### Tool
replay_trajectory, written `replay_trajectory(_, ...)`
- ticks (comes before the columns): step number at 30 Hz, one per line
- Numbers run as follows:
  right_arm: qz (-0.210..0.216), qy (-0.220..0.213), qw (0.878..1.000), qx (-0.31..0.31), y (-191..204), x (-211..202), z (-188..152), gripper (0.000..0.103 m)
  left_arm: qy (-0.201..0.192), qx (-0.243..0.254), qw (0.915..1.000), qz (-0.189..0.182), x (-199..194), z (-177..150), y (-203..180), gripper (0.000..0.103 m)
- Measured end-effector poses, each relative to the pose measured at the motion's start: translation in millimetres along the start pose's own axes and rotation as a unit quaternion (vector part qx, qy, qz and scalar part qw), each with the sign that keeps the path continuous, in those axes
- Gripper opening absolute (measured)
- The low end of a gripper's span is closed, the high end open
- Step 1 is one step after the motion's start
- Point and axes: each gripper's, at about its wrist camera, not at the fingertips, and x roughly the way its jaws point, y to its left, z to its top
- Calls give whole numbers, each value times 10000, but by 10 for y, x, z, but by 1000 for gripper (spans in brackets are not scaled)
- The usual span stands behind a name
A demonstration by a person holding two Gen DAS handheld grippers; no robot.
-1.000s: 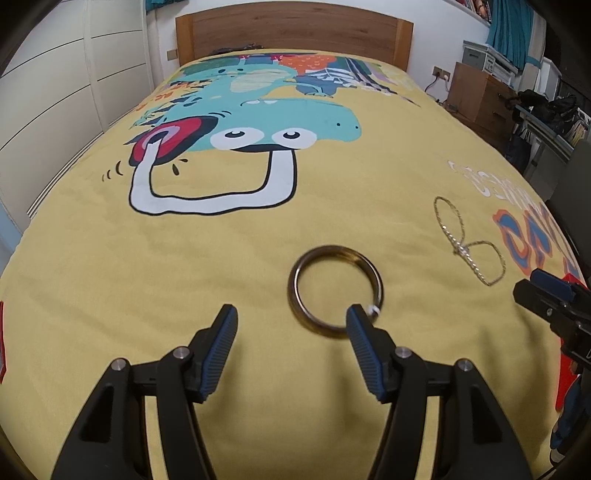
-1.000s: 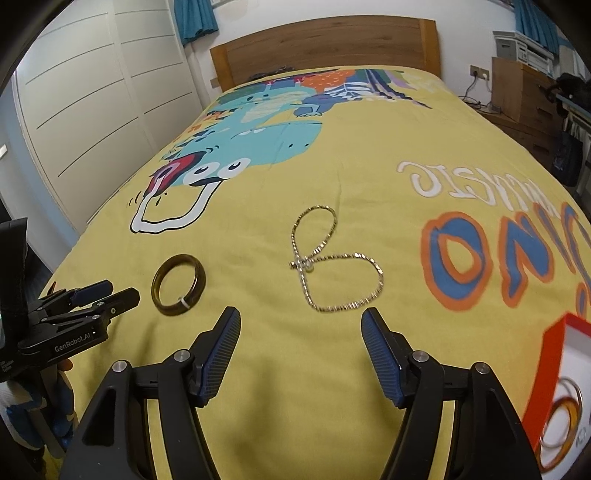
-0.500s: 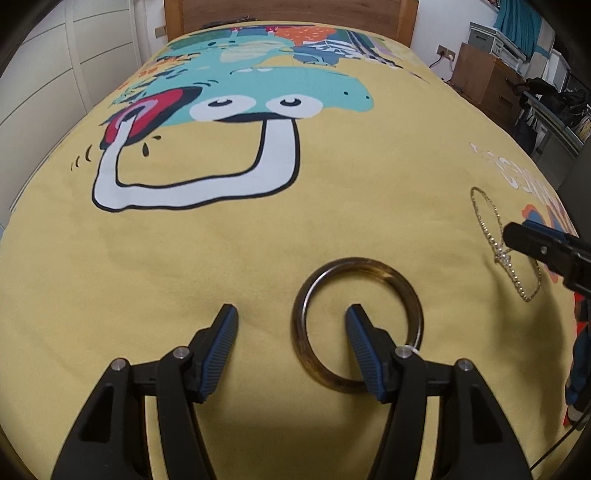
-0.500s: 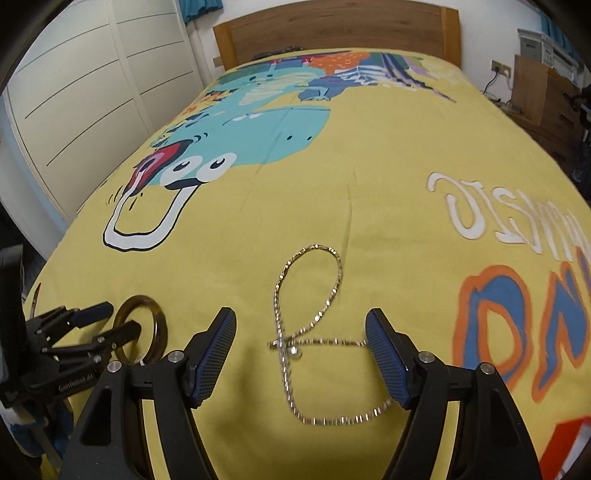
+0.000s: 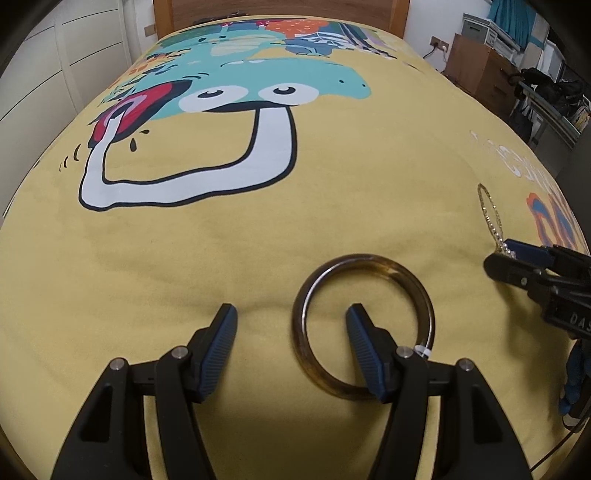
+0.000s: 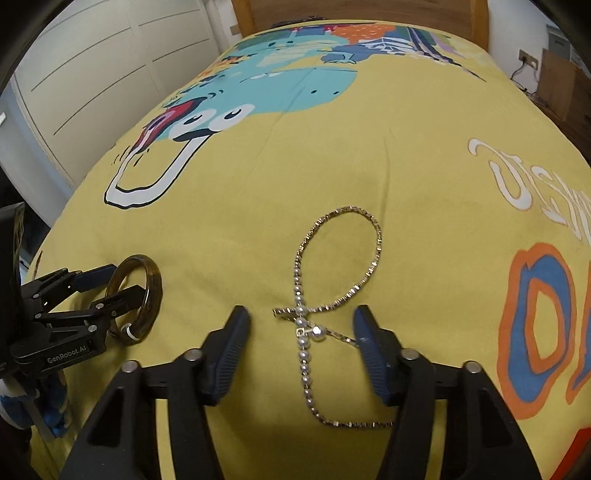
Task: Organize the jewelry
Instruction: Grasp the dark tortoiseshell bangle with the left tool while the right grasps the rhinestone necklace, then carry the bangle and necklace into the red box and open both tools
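A dark amber bangle [image 5: 373,260] lies flat on the yellow bedspread [image 5: 258,236]. My left gripper [image 5: 291,328] is open and low over it: the right finger sits inside the ring, the left finger outside, so the ring's left edge lies between them. The bangle also shows in the right wrist view [image 6: 149,295], with the left gripper [image 6: 110,282] at it. A silver chain necklace with pearls [image 6: 332,306] lies looped on the bedspread. My right gripper [image 6: 301,325] is open, its fingers on either side of the chain's crossing. The right gripper shows in the left wrist view [image 5: 513,258].
The bedspread carries a cartoon print [image 5: 236,96] and orange-blue lettering [image 6: 546,325]. A wooden headboard [image 5: 280,11] stands at the far end. White wardrobe doors [image 6: 92,74] stand on the left, a dresser [image 5: 484,70] and clutter on the right.
Both grippers have moved forward and down. The left one now straddles the bangle's left edge; the right one has come over the necklace's crossing. Both stay open.
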Motion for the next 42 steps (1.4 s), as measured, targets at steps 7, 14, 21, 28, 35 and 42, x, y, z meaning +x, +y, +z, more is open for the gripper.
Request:
replay_trajectory(7, -84, 28, 9999, 57, -26, -15, -48, 17, -136, 186, 9997, 91, -21, -36, -54, 58)
replay_trajectory(14, -197, 29, 9998, -21, 31, -53, -100, 15, -244, 372, 9990, 37, -74, -78, -137, 30)
replay_trajectory(21, -148, -173, 9997, 97, 94, -196, -182, 14, -337, 361, 9987, -84, -173, -110, -220, 9)
replay_trajectory(28, 35, -443, 9986, 299, 182, -390, -280, 14, -508, 264, 9984, -27, -357, -141, -213, 8)
replay_trajectory(35, 186, -724, 9958, 533, 216, -664, -330, 14, -651, 281, 9975, 27, -600, -176, -224, 8)
replay_trajectory(42, 369, -982, 9917, 748, 221, -1019, -400, 14, -748, 281, 9968, -17, -881, -244, -232, 8)
